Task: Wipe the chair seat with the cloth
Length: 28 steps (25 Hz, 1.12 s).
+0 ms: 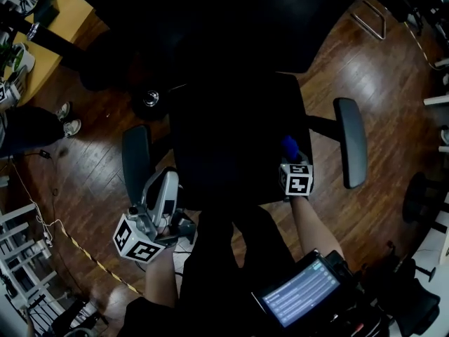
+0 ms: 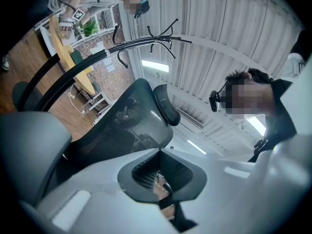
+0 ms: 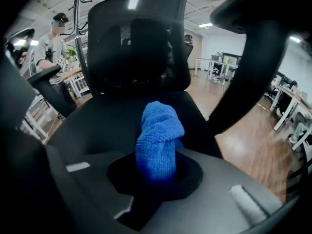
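Observation:
A black office chair fills the middle of the head view, its seat (image 1: 235, 135) between two grey armrests. Over the seat's front right corner my right gripper (image 1: 291, 161) is shut on a bunched blue cloth (image 1: 289, 146). In the right gripper view the cloth (image 3: 158, 140) stands up out of the closed jaws of the right gripper (image 3: 156, 172), just above the seat (image 3: 97, 126) and facing the mesh backrest (image 3: 139, 43). My left gripper (image 1: 167, 184) sits beside the left armrest (image 1: 135, 161), off the seat. It (image 2: 163, 179) points upward, its jaws closed with nothing in them.
The right armrest (image 1: 351, 140) sticks out over the wooden floor (image 1: 393, 83). A seated person's shoes (image 1: 69, 121) and a wooden desk (image 1: 66, 20) are at the far left, a white rack (image 1: 21, 258) at the lower left. A lit tablet (image 1: 302, 293) hangs by my body.

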Motion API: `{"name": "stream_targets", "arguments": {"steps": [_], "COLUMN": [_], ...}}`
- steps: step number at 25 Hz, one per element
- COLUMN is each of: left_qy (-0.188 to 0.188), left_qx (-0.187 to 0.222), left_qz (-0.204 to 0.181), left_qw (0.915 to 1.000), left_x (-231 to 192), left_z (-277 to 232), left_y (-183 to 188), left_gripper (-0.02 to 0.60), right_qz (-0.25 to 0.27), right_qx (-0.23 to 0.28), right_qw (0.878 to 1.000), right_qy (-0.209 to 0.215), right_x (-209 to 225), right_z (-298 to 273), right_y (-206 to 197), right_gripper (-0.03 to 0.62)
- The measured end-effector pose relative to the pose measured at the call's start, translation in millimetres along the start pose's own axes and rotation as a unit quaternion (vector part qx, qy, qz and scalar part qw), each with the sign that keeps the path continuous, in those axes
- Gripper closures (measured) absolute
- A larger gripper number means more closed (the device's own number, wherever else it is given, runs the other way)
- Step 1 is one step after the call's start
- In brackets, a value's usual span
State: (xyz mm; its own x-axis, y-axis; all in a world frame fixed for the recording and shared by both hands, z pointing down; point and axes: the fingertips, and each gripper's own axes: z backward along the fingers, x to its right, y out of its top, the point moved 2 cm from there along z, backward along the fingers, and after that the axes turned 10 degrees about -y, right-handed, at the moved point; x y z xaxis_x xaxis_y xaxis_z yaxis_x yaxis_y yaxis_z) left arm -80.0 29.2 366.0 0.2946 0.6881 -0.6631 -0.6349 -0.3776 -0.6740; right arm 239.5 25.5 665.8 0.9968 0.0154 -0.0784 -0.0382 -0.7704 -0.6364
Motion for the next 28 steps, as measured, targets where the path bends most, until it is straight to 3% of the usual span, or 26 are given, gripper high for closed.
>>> {"name": "stream_targets", "arguments": {"steps": [3, 5, 9, 12, 17, 20, 28], "left_qy": [0.001, 0.003, 0.008, 0.013, 0.014, 0.011, -0.004], "left_qx": [0.005, 0.006, 0.012, 0.012, 0.009, 0.006, -0.005], "left_qz": [0.0, -0.001, -0.004, -0.003, 0.001, 0.003, 0.012], "left_qw": [1.0, 1.0, 0.9999, 0.9998, 0.9999, 0.9999, 0.9999], "left_x": [2, 4, 5, 1, 0, -2, -3], "left_z": [3, 5, 11, 17, 20, 17, 3], "left_y": [2, 4, 10, 9, 7, 6, 2], "left_gripper": [0.591, 0.591, 0.591, 0.591, 0.591, 0.591, 0.591], "right_qz": [0.008, 0.013, 0.018, 0.024, -0.005, -0.008, -0.043], "right_qx": [-0.014, -0.024, -0.064, -0.108, -0.103, -0.102, -0.103], "right_qw": [0.996, 0.987, 0.956, 0.933, 0.929, 0.935, 0.968], "right_qy": [0.089, 0.16, 0.287, 0.342, 0.356, 0.341, 0.224], "right_x": [-81, -147, -265, -312, -313, -292, -145], "right_z": [8, 20, 50, 67, 60, 52, 20], "right_y": [4, 2, -15, -34, -45, -48, -52], "right_gripper": [0.549, 0.549, 0.549, 0.549, 0.549, 0.549, 0.549]}}
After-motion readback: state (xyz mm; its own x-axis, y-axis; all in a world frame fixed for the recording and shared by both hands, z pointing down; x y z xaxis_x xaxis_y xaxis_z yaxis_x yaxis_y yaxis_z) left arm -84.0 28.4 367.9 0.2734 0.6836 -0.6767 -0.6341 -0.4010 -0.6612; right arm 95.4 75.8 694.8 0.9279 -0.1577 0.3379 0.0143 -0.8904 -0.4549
